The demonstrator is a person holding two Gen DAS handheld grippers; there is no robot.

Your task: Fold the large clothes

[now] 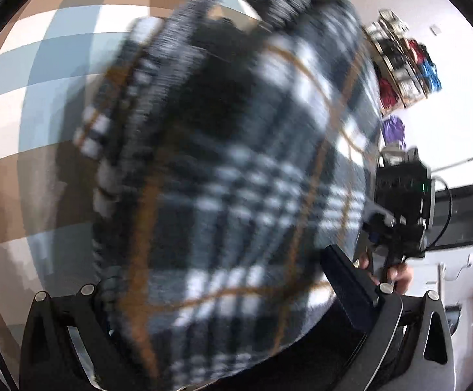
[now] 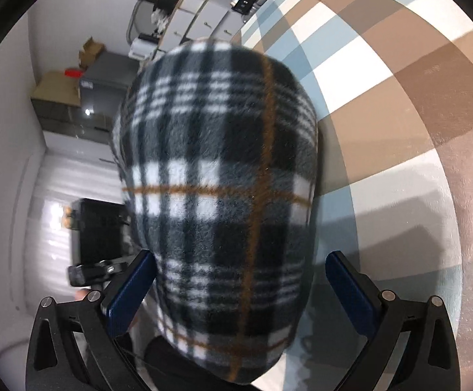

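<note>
A black, white and grey plaid fleece garment [image 1: 236, 163] with thin orange lines fills the left wrist view, blurred by motion. It bulges between the jaws of my left gripper [image 1: 230, 293]. Its right finger [image 1: 347, 280] stands far out; the cloth hides the left one. In the right wrist view the same garment [image 2: 223, 179] hangs in a rounded fold between the wide-apart blue pads [image 2: 129, 290] of my right gripper [image 2: 239, 290], with a gap at the right pad. Each view shows the other gripper: the right one [image 1: 402, 202], hand-held, and the left one [image 2: 96, 244].
A tablecloth [image 2: 383, 65] checked in blue, brown and white lies under the garment [image 1: 41, 65]. A rack of coloured items [image 1: 409, 65] stands by the white wall. White drawers [image 2: 197, 16], cardboard boxes [image 2: 54, 91] and a grey cabinet [image 2: 106, 71] stand beyond the table.
</note>
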